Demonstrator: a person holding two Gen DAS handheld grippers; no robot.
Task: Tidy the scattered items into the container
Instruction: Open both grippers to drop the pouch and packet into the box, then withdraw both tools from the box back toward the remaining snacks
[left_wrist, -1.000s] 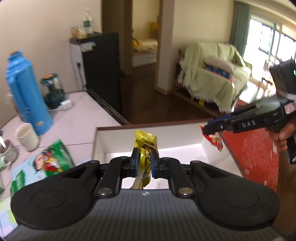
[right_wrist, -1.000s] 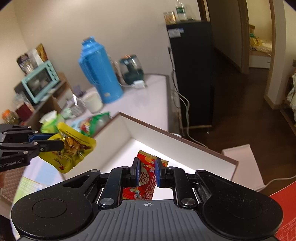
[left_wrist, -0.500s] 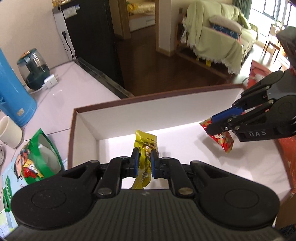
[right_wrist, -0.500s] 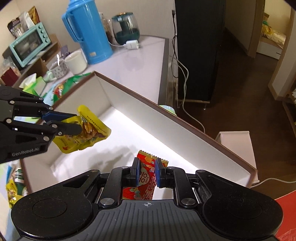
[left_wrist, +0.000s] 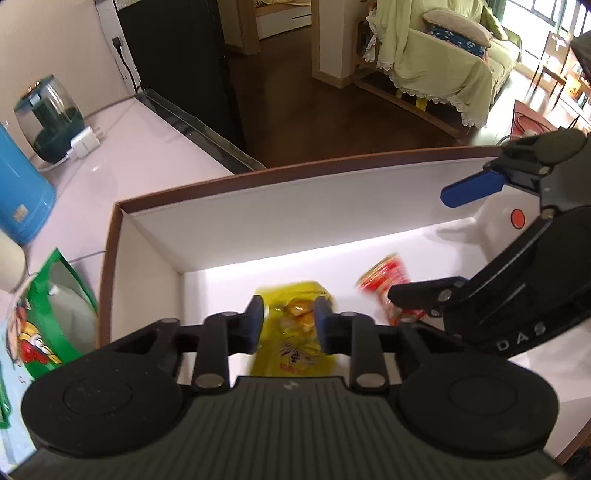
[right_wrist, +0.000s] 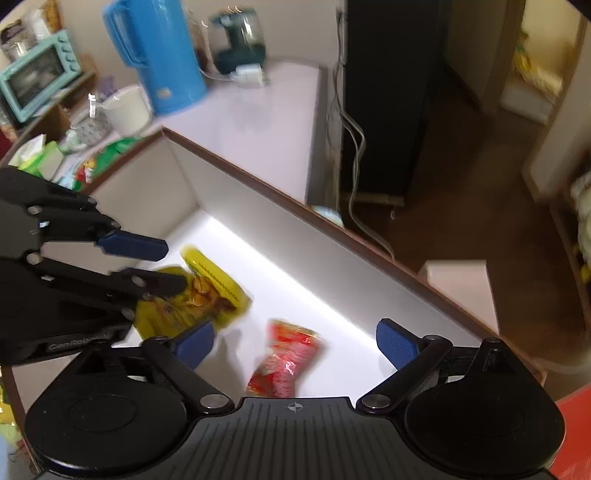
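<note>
Blue pads are seen spread apart on the left gripper (left_wrist: 289, 325), with the yellow packet (left_wrist: 295, 332) lying blurred between and below them, no longer pinched. The right gripper (right_wrist: 294, 341) is opened wide, and the red packet (right_wrist: 286, 363) is seen loose beneath it. Both packets are placed inside the white box (right_wrist: 280, 229), the yellow one nearer its left wall, the red one just beside it toward the middle of the floor. Outside the box's left edge, a green snack bag (left_wrist: 44, 314) is laid on the counter (left_wrist: 140, 147), with a blue flask (right_wrist: 159, 55) and a white cup (right_wrist: 125, 109) stood farther back.
</note>
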